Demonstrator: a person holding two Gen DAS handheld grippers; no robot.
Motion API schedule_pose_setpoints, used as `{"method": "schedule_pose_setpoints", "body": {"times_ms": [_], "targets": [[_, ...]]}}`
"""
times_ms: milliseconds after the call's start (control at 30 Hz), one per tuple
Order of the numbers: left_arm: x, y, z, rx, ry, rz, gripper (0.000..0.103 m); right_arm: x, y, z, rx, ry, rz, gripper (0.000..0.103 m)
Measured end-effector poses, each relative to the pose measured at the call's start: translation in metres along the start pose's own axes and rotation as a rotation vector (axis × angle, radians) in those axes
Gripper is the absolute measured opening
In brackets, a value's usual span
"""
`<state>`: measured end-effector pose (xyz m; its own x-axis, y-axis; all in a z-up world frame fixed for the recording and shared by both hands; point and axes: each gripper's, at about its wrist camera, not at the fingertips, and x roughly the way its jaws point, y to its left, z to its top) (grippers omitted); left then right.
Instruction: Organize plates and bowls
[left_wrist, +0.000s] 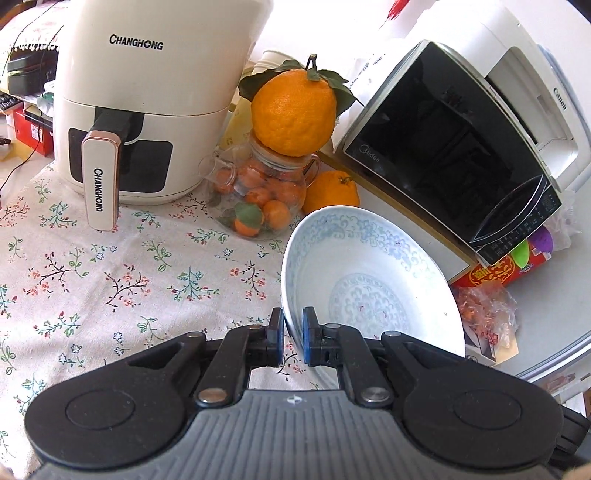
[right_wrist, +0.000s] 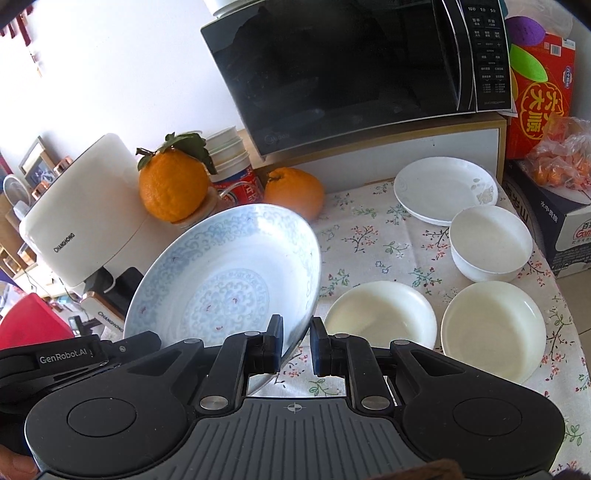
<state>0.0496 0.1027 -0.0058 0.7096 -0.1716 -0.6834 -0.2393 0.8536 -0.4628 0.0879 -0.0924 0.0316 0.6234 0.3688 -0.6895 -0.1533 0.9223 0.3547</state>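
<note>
The left gripper (left_wrist: 293, 338) is clamped on the near rim of the blue-patterned bowl (left_wrist: 369, 280), one pad inside the wall and one outside, and the right gripper (right_wrist: 296, 345) pinches the opposite rim of the same bowl (right_wrist: 225, 280). Both are shut tight on thin porcelain, a two-handed hold that looks chosen because the bowl is wide and heavy for a single edge grip. The bowl hangs tilted above the floral tablecloth (left_wrist: 110, 280), clear of it, its inside turned toward both cameras. To its right, four white pieces sit grouped near the table edge: a flat plate (right_wrist: 445, 190), a deep bowl (right_wrist: 491, 242), and two shallow dishes (right_wrist: 380, 317) (right_wrist: 493, 328). Behind stand the air fryer (left_wrist: 147, 96), the microwave (right_wrist: 354, 70) and a big orange (left_wrist: 293, 110) perched on a glass jar (left_wrist: 258, 192). The likely job: set the bowl down beside that white group.
</note>
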Motion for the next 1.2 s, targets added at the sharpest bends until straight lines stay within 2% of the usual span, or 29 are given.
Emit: {"method": "schedule_pose_setpoints", "body": {"times_ms": [200, 367, 800, 1000, 1200], "targets": [[-0.007, 0.015, -0.007, -0.012, 0.011, 0.025, 0.008, 0.005, 0.010, -0.012, -0.023, 0.042, 0.015, 0.015], [-0.012, 0.022, -0.020, 0.024, 0.028, 0.059, 0.008, 0.006, 0.017, -0.033, -0.069, 0.081, -0.002, 0.016], [-0.026, 0.041, -0.073, 0.098, 0.128, 0.063, 0.010, -0.010, 0.007, -0.089, -0.110, 0.153, 0.008, 0.017], [-0.032, 0.049, -0.087, 0.121, 0.143, 0.088, 0.009, -0.007, 0.008, -0.114, -0.151, 0.201, 0.010, 0.018], [-0.032, 0.057, -0.103, 0.143, 0.169, 0.112, 0.010, -0.008, 0.009, -0.125, -0.143, 0.237, 0.019, 0.018]]}}
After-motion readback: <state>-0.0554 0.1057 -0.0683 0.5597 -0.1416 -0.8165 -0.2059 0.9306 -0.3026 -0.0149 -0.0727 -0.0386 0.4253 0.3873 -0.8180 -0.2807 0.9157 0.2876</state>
